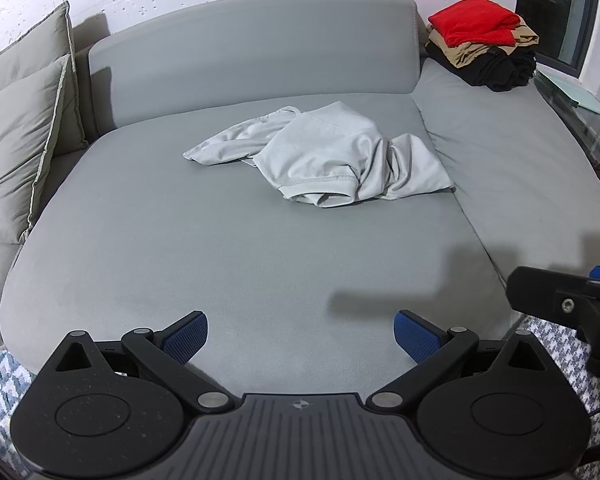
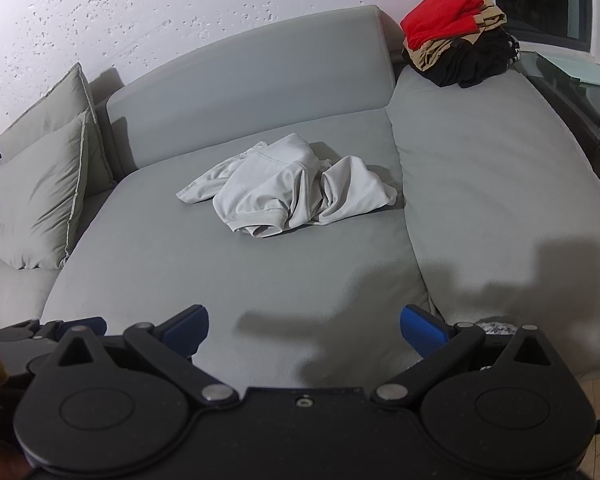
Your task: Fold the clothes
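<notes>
One crumpled pale grey shirt (image 1: 324, 156), lying in the middle of the grey sofa seat (image 1: 220, 264), well apart from both grippers. One stack of folded clothes (image 1: 484, 44) far back on the right: red on top, tan under it, black at the bottom. Two grey cushions (image 1: 24, 136) leaning at the left. Two grippers low at the near edge: left gripper (image 1: 301, 337) spread wide, holding nothing; right gripper (image 2: 304, 330) spread wide too, holding nothing. Only shadows between grippers and shirt.

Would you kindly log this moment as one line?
left gripper open, empty | right gripper open, empty | light grey shirt crumpled on sofa seat | folded pile behind
</notes>
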Available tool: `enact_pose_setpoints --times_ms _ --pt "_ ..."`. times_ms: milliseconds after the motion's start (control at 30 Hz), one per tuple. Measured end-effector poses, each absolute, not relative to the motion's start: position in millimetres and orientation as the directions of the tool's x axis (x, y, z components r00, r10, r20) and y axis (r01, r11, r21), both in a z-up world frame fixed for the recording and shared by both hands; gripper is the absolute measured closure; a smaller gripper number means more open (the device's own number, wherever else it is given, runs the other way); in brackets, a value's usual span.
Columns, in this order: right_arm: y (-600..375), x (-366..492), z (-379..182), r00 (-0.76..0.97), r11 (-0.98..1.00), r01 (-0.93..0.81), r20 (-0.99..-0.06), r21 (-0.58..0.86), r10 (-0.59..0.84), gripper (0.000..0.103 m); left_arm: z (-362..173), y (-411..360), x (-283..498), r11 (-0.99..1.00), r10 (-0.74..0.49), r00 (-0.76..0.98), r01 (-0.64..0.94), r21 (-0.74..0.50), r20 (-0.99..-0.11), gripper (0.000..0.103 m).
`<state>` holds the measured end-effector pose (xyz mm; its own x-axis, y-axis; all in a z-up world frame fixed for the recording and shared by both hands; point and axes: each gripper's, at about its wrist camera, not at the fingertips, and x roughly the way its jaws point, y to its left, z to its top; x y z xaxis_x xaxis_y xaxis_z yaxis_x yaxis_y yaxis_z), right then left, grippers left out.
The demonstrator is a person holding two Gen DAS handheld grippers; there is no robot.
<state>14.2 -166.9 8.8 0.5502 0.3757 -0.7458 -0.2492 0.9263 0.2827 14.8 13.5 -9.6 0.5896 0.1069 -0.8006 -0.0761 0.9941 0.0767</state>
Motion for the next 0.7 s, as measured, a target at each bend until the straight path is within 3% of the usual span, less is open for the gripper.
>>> enact_pose_setpoints --times_ms 367,600,667,700 --pt "-150.9 39.1 7.8 0.592 0.922 -0.282 -0.709 0.265 0.384 0.0 -3.6 67.2 35.9 0.982 0.186 0.632 -0.144 0.122 -0.752 0.001" --pt "-121.5 82.0 17.7 0.629 0.9 -0.34 -0.645 0.274 0.434 0.0 7.6 101.4 60.0 0.984 0.161 0.713 -0.167 0.058 -0.683 0.001" --pt "-108.8 95.6 15.7 0.623 0.891 -0.355 -0.638 0.284 0.452 0.001 1.5 108.1 73.9 0.987 0.138 0.716 -0.16 0.032 -0.684 0.005" --pt "-101.2 101.9 13.9 0.618 0.887 -0.365 -0.639 0.284 0.459 0.002 -4.2 112.4 82.4 0.987 0.118 0.705 -0.161 0.005 -0.699 0.011"
